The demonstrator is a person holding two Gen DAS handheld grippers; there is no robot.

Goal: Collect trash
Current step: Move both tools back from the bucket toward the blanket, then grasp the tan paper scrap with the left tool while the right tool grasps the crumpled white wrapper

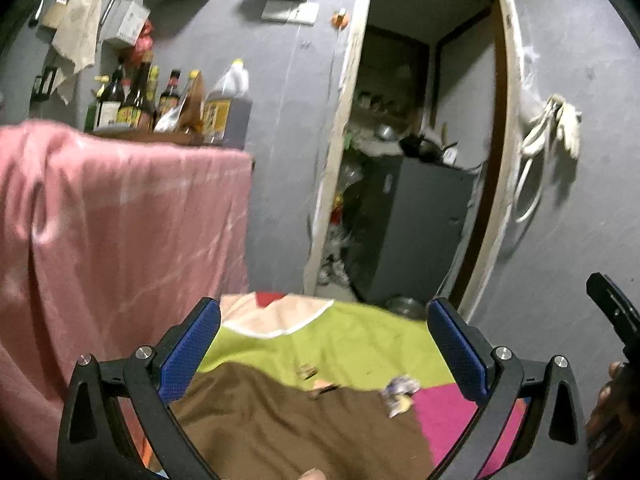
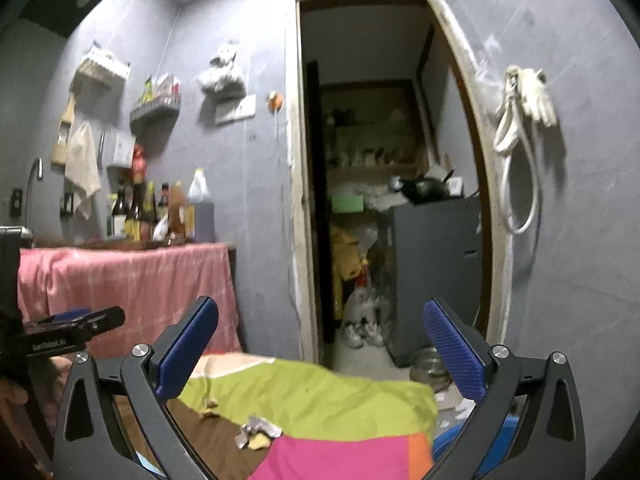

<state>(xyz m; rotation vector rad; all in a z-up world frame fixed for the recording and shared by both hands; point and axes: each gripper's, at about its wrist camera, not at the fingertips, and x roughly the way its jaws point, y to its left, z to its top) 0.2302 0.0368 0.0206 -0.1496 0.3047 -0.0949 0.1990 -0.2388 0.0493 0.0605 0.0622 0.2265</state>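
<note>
A crumpled wrapper [image 1: 398,394] lies on a patchwork cloth [image 1: 360,344] of green, brown and pink, with two small brown scraps [image 1: 308,372] just to its left. My left gripper [image 1: 324,312] hovers above them, open and empty. In the right wrist view the wrapper [image 2: 256,432] and the scraps [image 2: 210,402] sit low on the cloth [image 2: 320,392], under my right gripper [image 2: 320,308], also open with nothing between its blue pads [image 2: 454,352]. Each gripper shows at the edge of the other's view: the right gripper [image 1: 612,312] and the left gripper [image 2: 80,324].
A pink-draped counter [image 1: 120,208] with several bottles [image 1: 160,100] stands at the left. Ahead, a doorway [image 2: 380,160] opens on a cluttered storeroom with a grey cabinet [image 2: 436,272] and a metal bowl [image 2: 428,364] on the floor. Gloves and a hose [image 2: 524,120] hang on the wall.
</note>
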